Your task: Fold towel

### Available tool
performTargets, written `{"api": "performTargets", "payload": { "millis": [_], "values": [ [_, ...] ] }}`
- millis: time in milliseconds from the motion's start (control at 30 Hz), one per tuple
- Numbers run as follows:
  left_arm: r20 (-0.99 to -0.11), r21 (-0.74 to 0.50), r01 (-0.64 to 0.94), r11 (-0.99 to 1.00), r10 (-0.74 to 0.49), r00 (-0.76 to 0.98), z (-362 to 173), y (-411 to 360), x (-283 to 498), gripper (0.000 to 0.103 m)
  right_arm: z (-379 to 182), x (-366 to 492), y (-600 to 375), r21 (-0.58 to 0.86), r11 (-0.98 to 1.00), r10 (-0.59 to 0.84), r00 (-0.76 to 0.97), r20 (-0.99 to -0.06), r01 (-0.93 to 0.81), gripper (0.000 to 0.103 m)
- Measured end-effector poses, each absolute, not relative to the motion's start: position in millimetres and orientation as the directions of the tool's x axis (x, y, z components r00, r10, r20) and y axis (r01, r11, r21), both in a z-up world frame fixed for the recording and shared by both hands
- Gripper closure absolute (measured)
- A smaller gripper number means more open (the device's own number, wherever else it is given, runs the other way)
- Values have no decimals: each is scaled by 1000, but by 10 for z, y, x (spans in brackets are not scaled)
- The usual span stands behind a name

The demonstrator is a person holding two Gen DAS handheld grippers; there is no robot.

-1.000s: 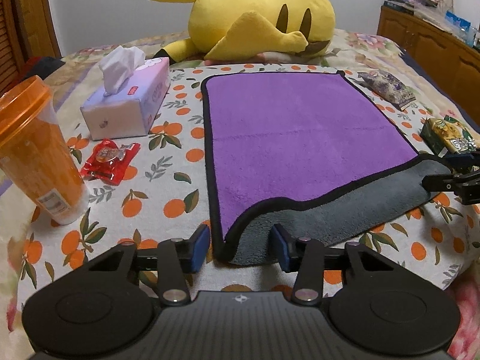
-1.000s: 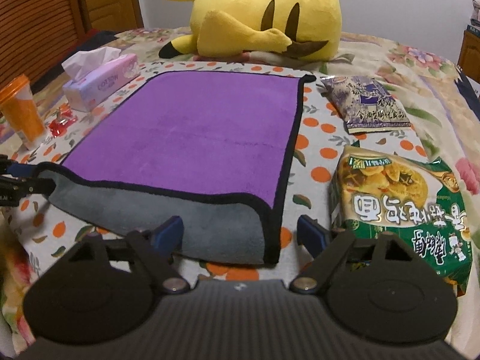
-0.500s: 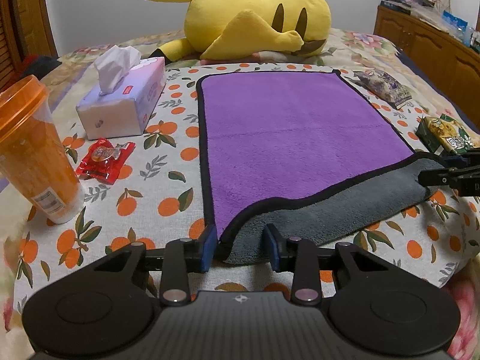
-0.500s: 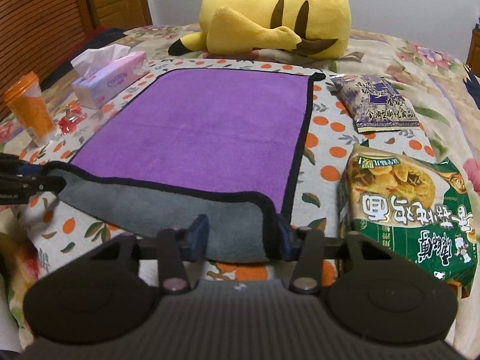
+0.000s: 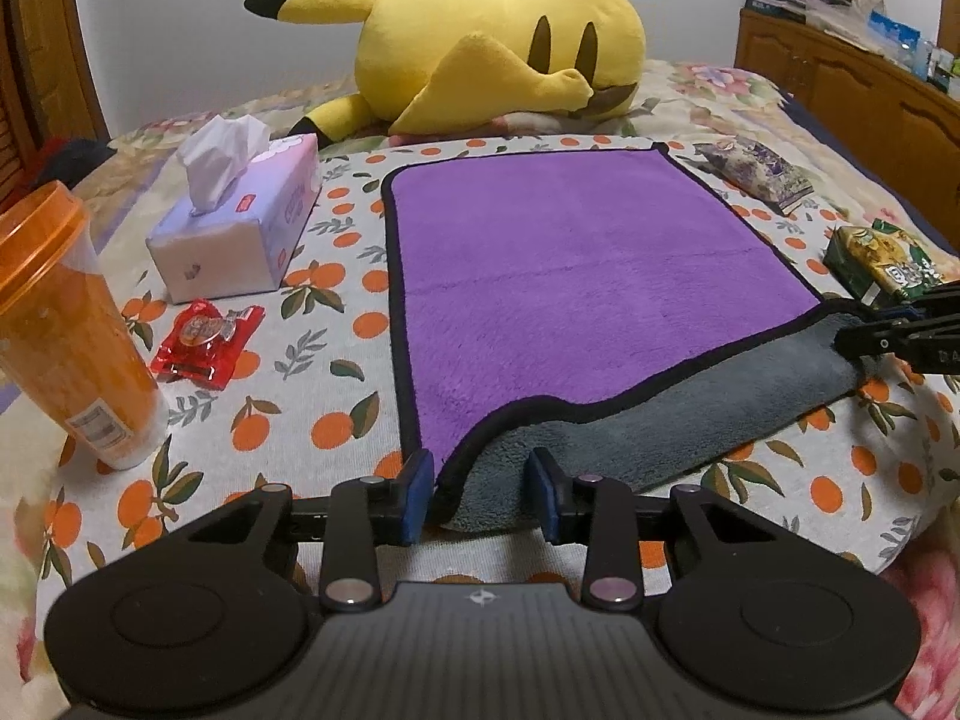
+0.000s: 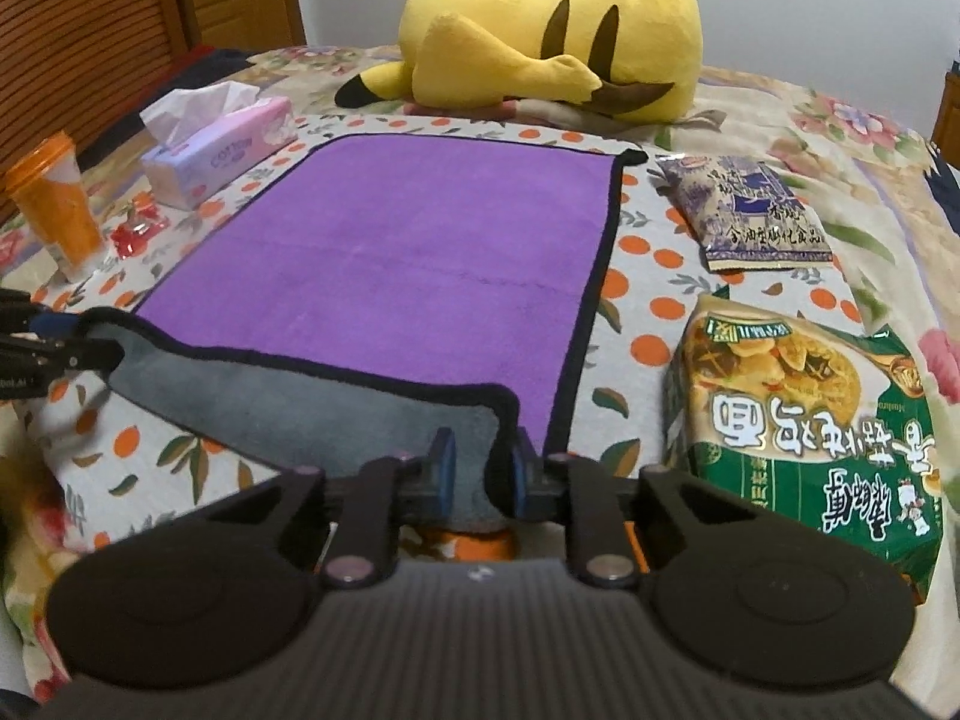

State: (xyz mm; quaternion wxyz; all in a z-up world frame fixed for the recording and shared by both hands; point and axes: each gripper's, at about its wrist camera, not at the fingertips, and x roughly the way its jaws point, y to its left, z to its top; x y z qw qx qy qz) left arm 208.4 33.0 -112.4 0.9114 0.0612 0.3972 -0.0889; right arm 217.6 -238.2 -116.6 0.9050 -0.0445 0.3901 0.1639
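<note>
A purple towel (image 5: 576, 276) with a black border and grey underside lies flat on the orange-print bedcover; it also shows in the right wrist view (image 6: 408, 264). Its near edge is turned up, so the grey side shows. My left gripper (image 5: 483, 489) is shut on the towel's near left corner. My right gripper (image 6: 478, 468) is shut on the near right corner and holds it slightly lifted. Each gripper also shows at the edge of the other's view, the right gripper in the left wrist view (image 5: 900, 336) and the left gripper in the right wrist view (image 6: 42, 348).
Left of the towel stand an orange cup (image 5: 66, 330), a tissue box (image 5: 240, 222) and a red candy wrapper (image 5: 207, 336). Right of it lie a purple snack bag (image 6: 750, 213) and a green noodle pack (image 6: 804, 408). A yellow plush (image 5: 498, 54) lies behind.
Both grippers have closed onto the towel's near corners. The right jaws narrowed most, from wide open to clamped, and the near edge has lifted a little.
</note>
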Motion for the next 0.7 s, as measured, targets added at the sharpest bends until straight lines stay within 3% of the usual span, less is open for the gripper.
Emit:
{"api": "performTargets", "payload": {
  "millis": [33, 67, 133, 233, 700],
  "values": [
    [-731, 37, 213, 976, -118, 672, -1115, 327, 2077, 67, -1162, 2172, -2381, 45, 942, 262, 645, -718, -333, 87],
    [-729, 32, 214, 976, -124, 673, -1106, 328, 2075, 73, -1159, 2174, -2382, 42, 942, 261, 646, -717, -334, 93],
    [-729, 14, 222, 975, -142, 669, -1089, 335, 2075, 86, -1158, 2174, -2387, 42, 942, 261, 648, -716, -334, 93],
    [-722, 18, 234, 972, -149, 676, -1074, 310, 2057, 90, -1160, 2168, -2382, 39, 941, 263, 651, -712, -337, 94],
    [-665, 4, 227, 974, -167, 728, -900, 333, 2020, 92, -1033, 2138, -2423, 34, 943, 274, 716, -642, -330, 98]
  ]
}}
